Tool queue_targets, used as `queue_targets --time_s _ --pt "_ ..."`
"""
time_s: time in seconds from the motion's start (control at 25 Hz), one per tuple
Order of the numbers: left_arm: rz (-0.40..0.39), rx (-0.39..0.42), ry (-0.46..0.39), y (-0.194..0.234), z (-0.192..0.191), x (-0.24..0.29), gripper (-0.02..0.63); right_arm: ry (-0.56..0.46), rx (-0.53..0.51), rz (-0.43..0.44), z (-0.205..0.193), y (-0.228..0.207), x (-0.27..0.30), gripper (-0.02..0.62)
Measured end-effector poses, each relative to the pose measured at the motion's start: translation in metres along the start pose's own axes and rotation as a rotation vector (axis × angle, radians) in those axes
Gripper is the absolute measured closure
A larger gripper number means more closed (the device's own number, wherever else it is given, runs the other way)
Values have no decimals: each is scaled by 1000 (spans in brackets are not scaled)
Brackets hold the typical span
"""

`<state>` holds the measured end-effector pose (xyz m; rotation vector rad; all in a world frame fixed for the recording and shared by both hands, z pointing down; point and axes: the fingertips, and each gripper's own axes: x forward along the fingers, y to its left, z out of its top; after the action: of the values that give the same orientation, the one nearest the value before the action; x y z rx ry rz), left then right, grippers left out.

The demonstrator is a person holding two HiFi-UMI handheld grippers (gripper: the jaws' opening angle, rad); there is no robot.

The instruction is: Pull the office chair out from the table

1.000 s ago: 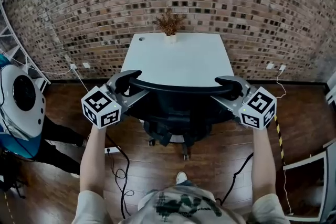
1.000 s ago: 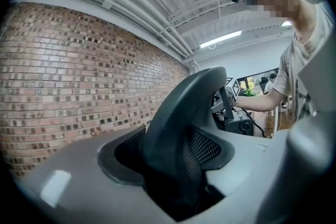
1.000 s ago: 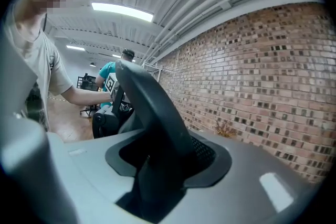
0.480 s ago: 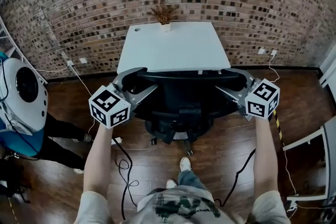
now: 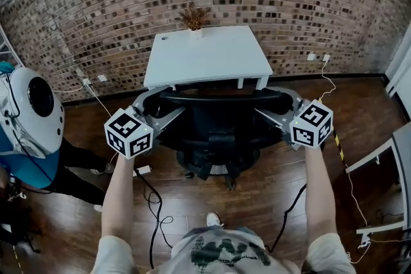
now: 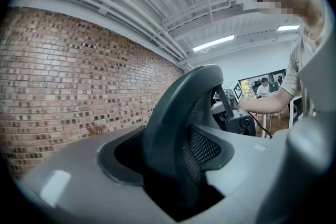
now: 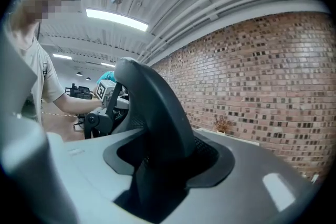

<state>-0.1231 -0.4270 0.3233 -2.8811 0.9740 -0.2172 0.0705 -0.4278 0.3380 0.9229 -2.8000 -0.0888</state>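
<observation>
The black office chair (image 5: 218, 131) stands on the wood floor just in front of the white table (image 5: 205, 58), its backrest rim (image 5: 221, 98) towards me. My left gripper (image 5: 174, 101) grips the rim's left end and my right gripper (image 5: 273, 101) its right end. In the left gripper view the curved mesh backrest (image 6: 178, 113) fills the gap of that gripper (image 6: 173, 165). In the right gripper view the backrest (image 7: 152, 107) also sits between the jaws of the gripper (image 7: 163, 165), which are opening slightly around it.
A dried plant (image 5: 192, 17) stands at the table's far edge against the brick wall (image 5: 289, 3). A white round machine (image 5: 32, 112) is at the left. Cables (image 5: 151, 202) trail on the floor by my feet. A white frame (image 5: 385, 189) stands at the right.
Both grippers and the chair have come back towards me, away from the table. The backrest no longer overlaps the tabletop, and the table's front legs now show.
</observation>
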Motion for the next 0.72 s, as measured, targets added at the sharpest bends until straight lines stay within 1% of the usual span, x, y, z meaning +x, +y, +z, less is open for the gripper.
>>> queue_targets --time_s 0.24,0.56,0.72 --pt "27 -4 -1 -36 1 -33 322 -12 24 37 -1 44 -26 374" --pt "52 -6 -8 -103 8 -71 321 -4 44 46 -3 93 -77 370" --pt "51 -27 3 -136 6 -83 322 -5 52 46 -9 113 -103 368"
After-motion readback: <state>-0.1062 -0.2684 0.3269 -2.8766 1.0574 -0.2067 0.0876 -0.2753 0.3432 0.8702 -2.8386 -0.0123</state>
